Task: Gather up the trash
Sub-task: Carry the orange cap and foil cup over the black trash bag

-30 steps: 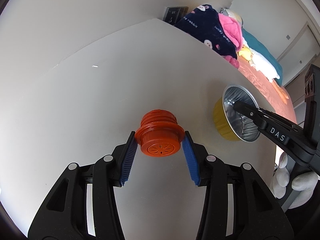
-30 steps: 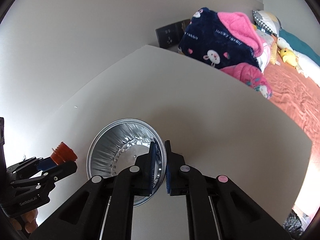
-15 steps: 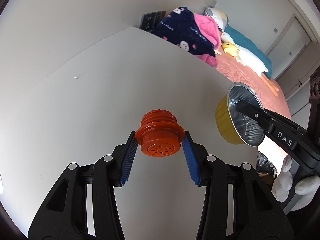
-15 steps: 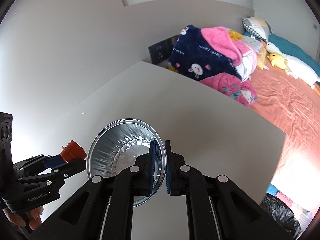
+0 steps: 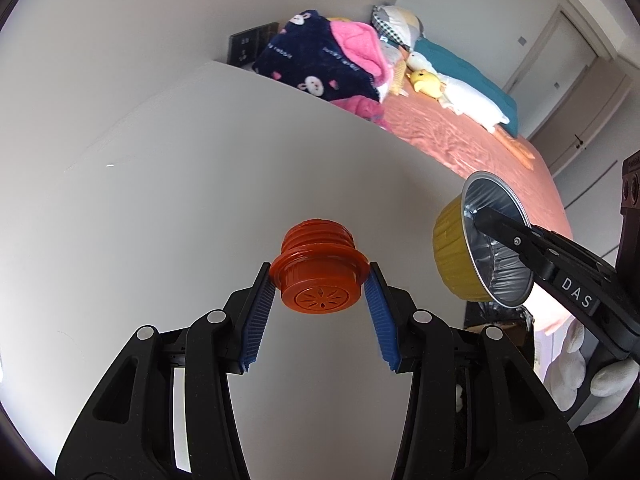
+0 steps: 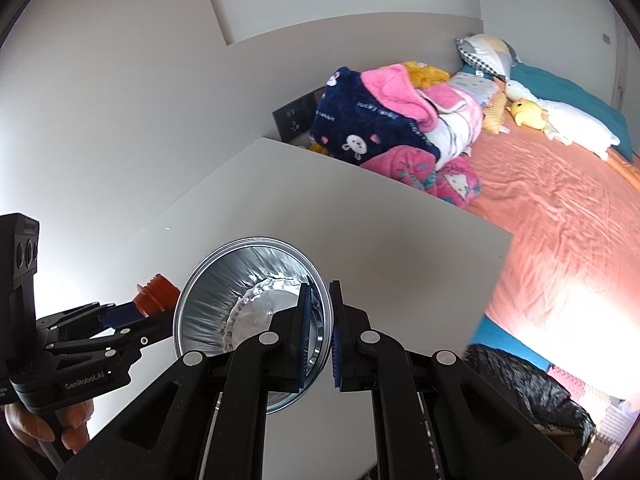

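Left tool clamps the orange cap partway open; right tool pinches the foil cup rim.

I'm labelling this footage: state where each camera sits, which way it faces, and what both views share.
Left wrist: on the left gripper, facing down over the white table; the right gripper enters at right.
Right wrist: on the right gripper, facing table and bed; a hand shows.
Shared: orange cap, foil cup, table, bed.
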`<state>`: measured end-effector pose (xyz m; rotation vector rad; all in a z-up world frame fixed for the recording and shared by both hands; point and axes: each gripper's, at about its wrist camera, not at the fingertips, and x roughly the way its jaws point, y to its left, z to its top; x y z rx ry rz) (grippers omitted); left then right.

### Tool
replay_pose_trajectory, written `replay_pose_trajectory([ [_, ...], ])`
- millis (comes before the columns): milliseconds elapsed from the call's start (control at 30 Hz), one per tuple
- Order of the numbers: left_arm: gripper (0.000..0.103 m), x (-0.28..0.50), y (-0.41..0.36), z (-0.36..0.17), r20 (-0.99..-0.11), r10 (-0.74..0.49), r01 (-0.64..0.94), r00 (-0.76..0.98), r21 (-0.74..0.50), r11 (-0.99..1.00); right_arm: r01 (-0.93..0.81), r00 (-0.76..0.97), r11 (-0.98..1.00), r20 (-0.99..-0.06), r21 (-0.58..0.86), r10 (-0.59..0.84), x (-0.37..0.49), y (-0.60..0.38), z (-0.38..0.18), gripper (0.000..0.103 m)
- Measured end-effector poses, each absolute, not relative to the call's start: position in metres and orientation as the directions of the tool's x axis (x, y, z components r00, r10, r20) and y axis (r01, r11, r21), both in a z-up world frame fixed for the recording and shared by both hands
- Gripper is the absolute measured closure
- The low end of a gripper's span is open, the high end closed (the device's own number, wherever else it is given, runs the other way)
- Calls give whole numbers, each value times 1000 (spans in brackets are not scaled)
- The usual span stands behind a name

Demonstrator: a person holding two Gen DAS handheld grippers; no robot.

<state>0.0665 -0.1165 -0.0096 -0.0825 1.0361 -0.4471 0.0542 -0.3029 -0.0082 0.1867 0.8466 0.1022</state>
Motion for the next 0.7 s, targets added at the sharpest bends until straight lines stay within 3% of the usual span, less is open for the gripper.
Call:
replay_pose_trajectory([
  [700, 57, 30, -191, 10, -793, -475, 488, 383, -263, 832, 103, 719, 974, -692, 200, 66, -31, -366, 18, 93],
])
